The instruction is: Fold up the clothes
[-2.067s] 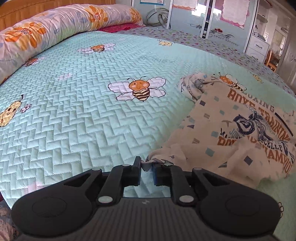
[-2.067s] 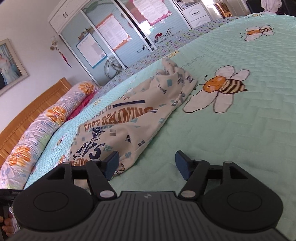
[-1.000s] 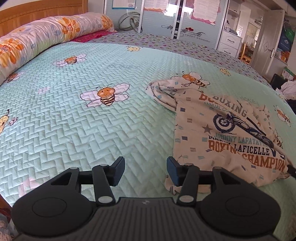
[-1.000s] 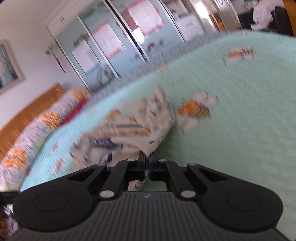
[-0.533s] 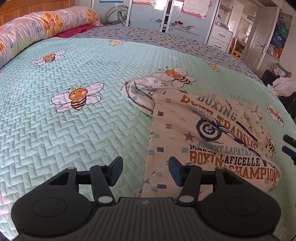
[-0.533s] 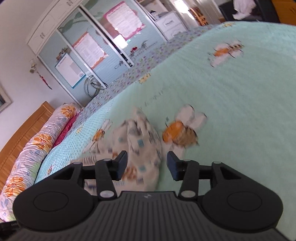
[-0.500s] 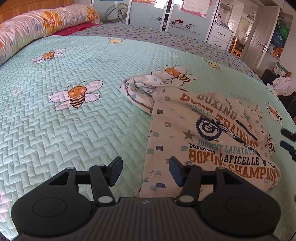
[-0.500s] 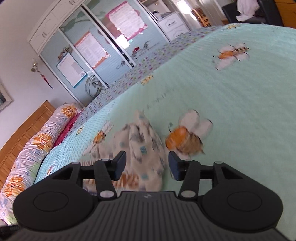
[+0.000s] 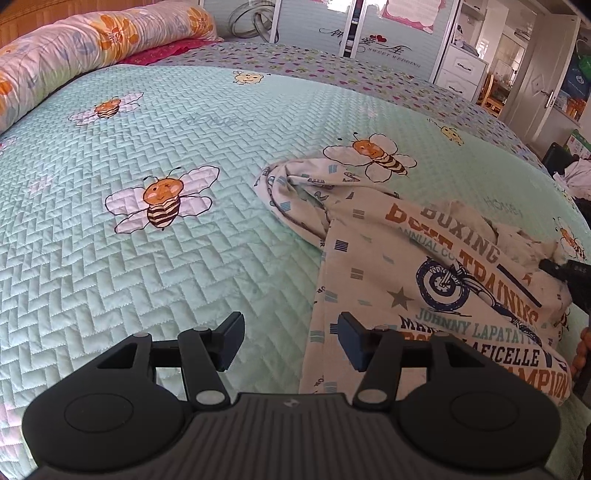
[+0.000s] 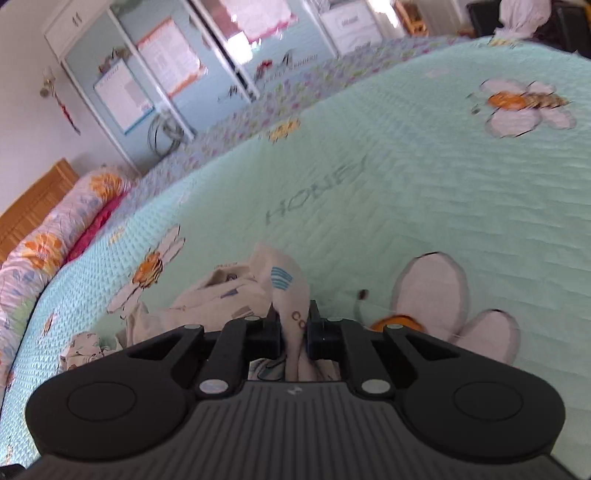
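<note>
- Two views split the scene: the left wrist camera takes in nearly the whole cream shirt (image 9: 436, 280), its motorbike print and lettering lying face up on the mint bedspread (image 9: 184, 258), while the right wrist camera catches only a bunched edge of that shirt (image 10: 284, 295) and a long run of bedspread (image 10: 406, 192) beyond it.
- Only the left view shows the right claw (image 9: 554, 266) from outside, dark at the shirt's far right edge.
- Open quilt stretches left of the shirt as far as the flowered bolster (image 9: 74, 48); the wardrobe doors (image 9: 369, 33) stand past the bed's far edge.
- The left claw (image 9: 291, 338) stands spread with nothing between its jaws: its right finger hangs over the shirt's near left edge, its left finger over bare quilt.
- The right claw (image 10: 293, 326) is closing, its pads pinching an upright fold of the shirt between them.
</note>
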`<action>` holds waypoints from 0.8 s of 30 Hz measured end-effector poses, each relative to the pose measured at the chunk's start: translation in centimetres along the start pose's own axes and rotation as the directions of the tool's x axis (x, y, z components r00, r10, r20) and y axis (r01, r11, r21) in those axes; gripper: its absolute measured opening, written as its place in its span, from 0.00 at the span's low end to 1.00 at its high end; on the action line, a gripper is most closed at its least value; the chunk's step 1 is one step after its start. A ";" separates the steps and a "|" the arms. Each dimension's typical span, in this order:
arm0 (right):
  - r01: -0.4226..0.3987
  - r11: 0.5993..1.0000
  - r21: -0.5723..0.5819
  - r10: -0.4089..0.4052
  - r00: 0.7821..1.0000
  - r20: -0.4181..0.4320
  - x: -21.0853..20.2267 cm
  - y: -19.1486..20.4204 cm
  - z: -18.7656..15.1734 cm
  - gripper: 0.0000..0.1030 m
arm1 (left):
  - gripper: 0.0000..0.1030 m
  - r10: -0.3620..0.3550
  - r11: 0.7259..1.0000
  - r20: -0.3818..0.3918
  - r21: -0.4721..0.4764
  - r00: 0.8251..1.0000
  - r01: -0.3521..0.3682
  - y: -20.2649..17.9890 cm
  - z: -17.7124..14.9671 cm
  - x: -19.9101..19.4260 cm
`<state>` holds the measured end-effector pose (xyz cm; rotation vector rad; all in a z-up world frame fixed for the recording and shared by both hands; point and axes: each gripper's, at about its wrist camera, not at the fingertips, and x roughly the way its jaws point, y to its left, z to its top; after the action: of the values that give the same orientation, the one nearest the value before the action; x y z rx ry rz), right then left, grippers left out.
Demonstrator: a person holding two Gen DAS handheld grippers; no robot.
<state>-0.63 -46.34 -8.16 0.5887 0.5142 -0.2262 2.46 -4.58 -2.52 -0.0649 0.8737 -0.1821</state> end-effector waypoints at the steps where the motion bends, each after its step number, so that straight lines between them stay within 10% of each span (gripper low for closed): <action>1: 0.009 1.000 0.004 -0.010 0.999 0.036 -1.4 -0.5 -0.4 0.11 | 0.57 -0.004 1.000 0.003 0.004 1.000 0.004 -0.5 0.2 0.2; 9: 0.045 0.993 0.112 -0.046 0.999 0.003 -4.8 -4.9 -1.7 0.20 | 0.57 -0.067 0.995 0.041 0.071 0.997 0.064 -5.9 3.0 1.4; 12: 0.082 0.981 0.176 -0.105 0.986 0.129 -7.0 -4.3 0.0 0.28 | 0.57 -0.086 0.990 0.074 0.121 0.994 0.077 -8.2 4.6 1.4; 15: -0.025 0.999 0.019 0.020 0.971 0.236 -7.5 -0.9 2.6 0.41 | 0.61 -0.096 0.981 0.099 0.180 0.990 0.077 -10.2 6.4 1.9; 19: -0.325 0.924 -0.202 0.335 0.942 0.019 -2.3 4.2 4.9 0.51 | 0.61 -0.083 0.971 0.121 0.232 0.989 0.053 -12.4 8.4 3.5; 24: -0.399 0.865 -0.305 0.379 0.917 -0.125 3.7 5.9 4.0 0.48 | 0.61 -0.068 0.960 0.133 0.279 0.989 0.029 -14.4 10.0 6.2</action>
<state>6.09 -44.06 -4.47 0.3641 0.4672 0.2620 12.08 -20.07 1.09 0.1605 0.6986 -0.3407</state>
